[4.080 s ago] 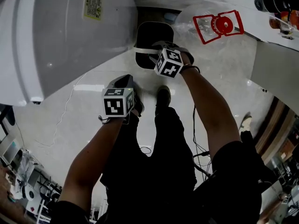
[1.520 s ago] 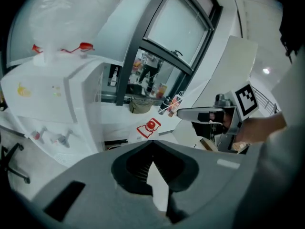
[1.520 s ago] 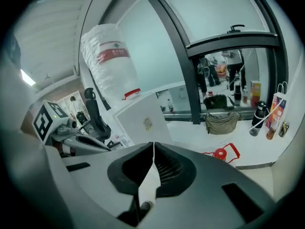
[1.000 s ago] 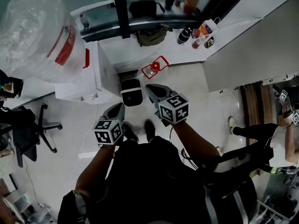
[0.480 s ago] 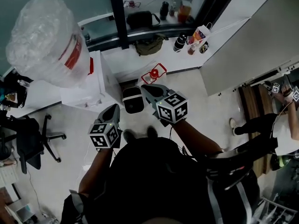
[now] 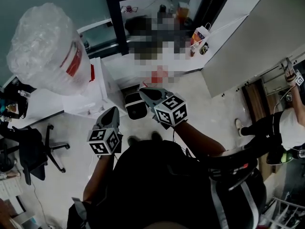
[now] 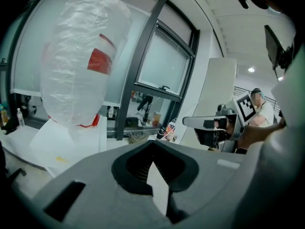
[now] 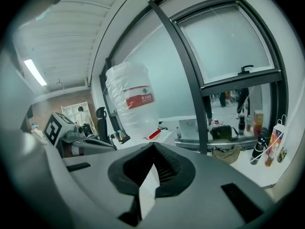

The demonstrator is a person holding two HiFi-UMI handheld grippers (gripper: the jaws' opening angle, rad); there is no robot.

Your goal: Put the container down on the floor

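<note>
- Pale floor [image 6: 209,104] is filling most of the head view; water dispenser [image 6: 90,92] with its big upturned bottle [image 6: 45,49] is standing at the left, office chair [image 6: 33,147] beyond it.
- Container [image 6: 133,106], black with a pale rim, is sitting upright on the floor just beside the dispenser cabinet, ahead of the person's feet. Looks like a sensible drop spot: tucked against the cabinet, out of the walkway.
- Right gripper [image 6: 145,93] is hovering above the container and partly covering it in the head view. Its own view is pointing at the window and bottle, jaws together, nothing between them.
- Left gripper [image 6: 113,112] is hanging at the person's left side, well apart from the container. Jaws are also closed and empty, only a thin sliver of light showing through.
- Both grippers are aiming level into the room rather than down, so neither is reaching for anything.
- Judging by this, the put-down is reading as done: container grounded, neither gripper touching it.
- Second person [image 6: 281,128] is standing at the far right, clear of the work area.
</note>
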